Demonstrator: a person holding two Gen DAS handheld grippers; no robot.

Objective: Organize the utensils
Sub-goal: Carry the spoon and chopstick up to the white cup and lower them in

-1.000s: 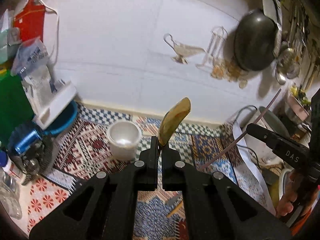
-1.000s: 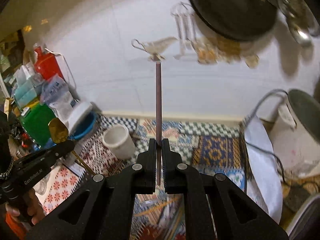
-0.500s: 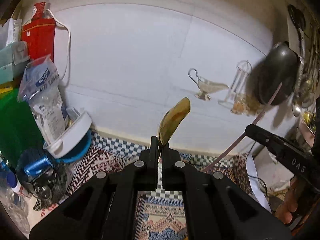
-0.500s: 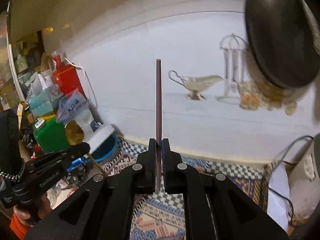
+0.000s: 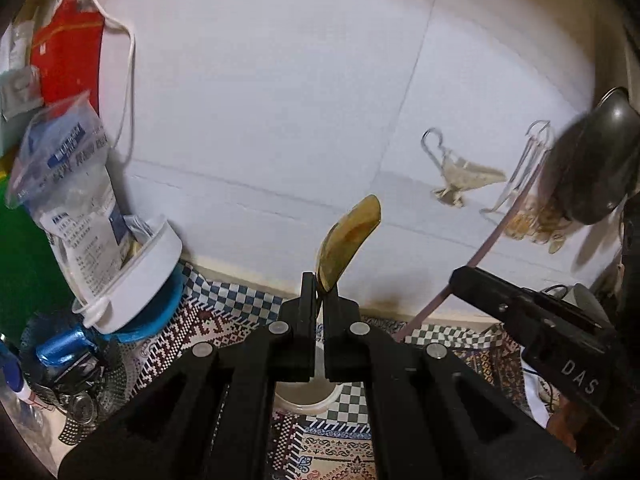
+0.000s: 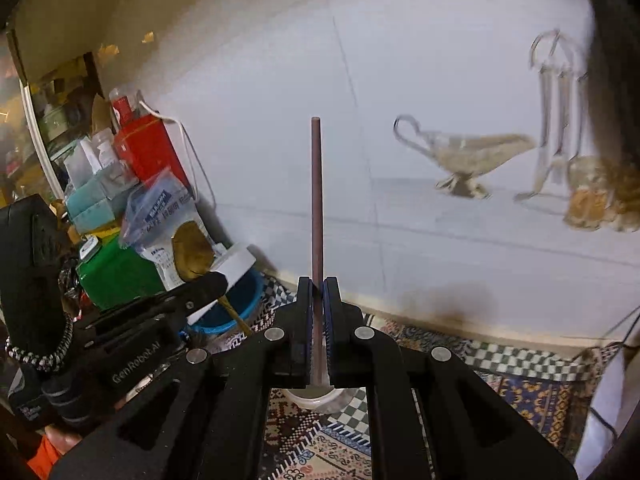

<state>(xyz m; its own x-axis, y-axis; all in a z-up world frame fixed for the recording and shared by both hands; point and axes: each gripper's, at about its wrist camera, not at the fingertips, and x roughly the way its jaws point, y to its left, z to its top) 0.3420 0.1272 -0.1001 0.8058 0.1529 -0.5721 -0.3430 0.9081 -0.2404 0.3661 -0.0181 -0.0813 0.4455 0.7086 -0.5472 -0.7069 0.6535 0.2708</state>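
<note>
Left wrist view: the left gripper (image 5: 319,286) is closed tight on a gold spoon (image 5: 347,240), whose bowl sticks up and leans right above the fingertips. Just below the gripper, partly hidden by its jaws, a white cup (image 5: 308,396) stands on the patterned cloth (image 5: 208,328). Right of the cup, the right gripper (image 5: 460,276) reaches in, clamped on a thin brown chopstick (image 5: 486,250) slanting up toward the tiled wall (image 5: 280,100).

In the right wrist view the right gripper (image 6: 319,292) is pinched shut around the chopstick (image 6: 316,200), which stands straight up between the pads. The cup (image 6: 316,398) shows just beneath its jaws. Left of the cup, the left gripper (image 6: 216,280) holds the spoon (image 6: 192,250), the handle running down behind it. Farther left of the cup, a blue bowl (image 6: 236,312) and a green box (image 6: 116,276) sit against the wall (image 6: 280,100).
</note>
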